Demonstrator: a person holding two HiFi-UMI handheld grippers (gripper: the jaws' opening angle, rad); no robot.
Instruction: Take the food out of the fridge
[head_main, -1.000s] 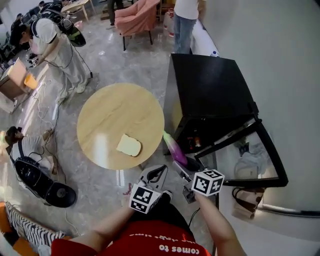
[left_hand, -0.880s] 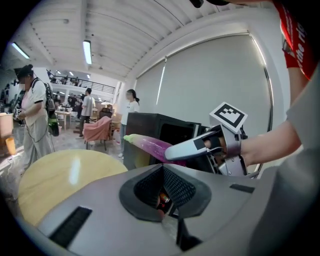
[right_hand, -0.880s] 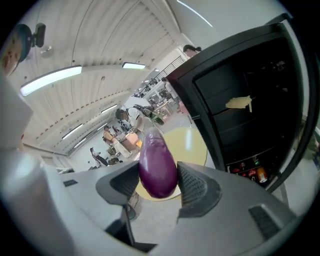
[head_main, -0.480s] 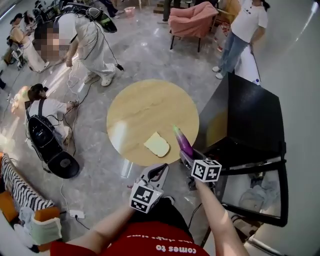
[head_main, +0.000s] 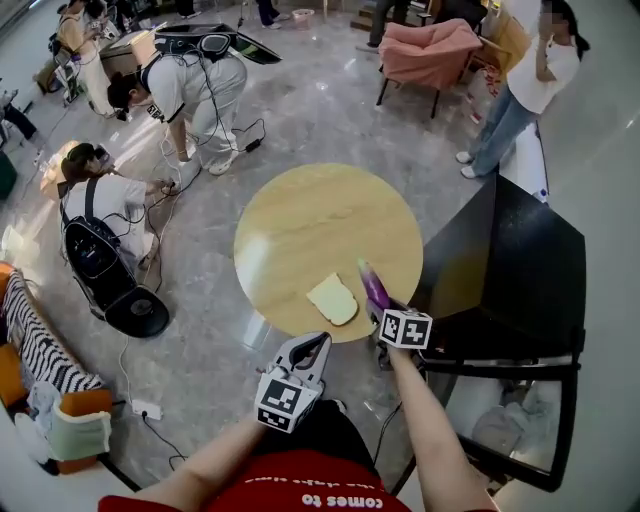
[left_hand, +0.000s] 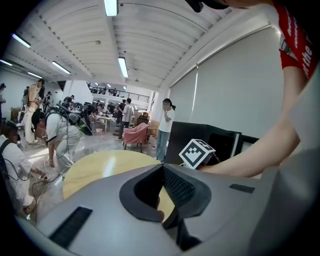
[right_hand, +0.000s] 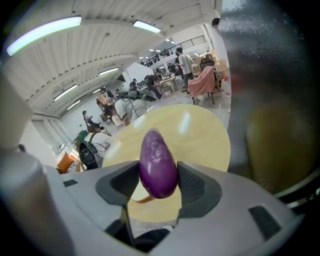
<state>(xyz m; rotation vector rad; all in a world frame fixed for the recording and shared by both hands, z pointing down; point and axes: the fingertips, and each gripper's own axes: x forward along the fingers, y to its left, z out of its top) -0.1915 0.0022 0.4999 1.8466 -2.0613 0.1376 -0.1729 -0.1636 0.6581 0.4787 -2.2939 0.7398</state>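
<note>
- Right gripper (right_hand: 159, 176): jaws wide, closed on a purple eggplant (right_hand: 158, 161). The pads press its two flanks around the fat middle. The rounded end sticks out well past the jaw tips.
- Reason for that grip, as I judge it: the skin is smooth and the body tapers, so a pinch at the widest part is least likely to let it slide out.
- Place of the eggplant: clear of the fridge (head_main: 520, 250), which stands behind and to the right of this gripper with its door (head_main: 545, 420) swung open. The eggplant hangs over the near edge of the round wooden table (head_main: 300, 215), above the top and not touching it.
- A slice of bread (head_main: 332, 299) lies flat on the table just left of the right gripper (presumably the drop zone for food).
- Left gripper (left_hand: 161, 170): jaws together at the tips, nothing between them. It sits low and near the body, left of the right gripper and short of the table edge. It looks parked there to stay out of the way.
- Step in hand, my estimate: setting the eggplant down beside the bread. Risk: it could roll on the bare top.
</note>
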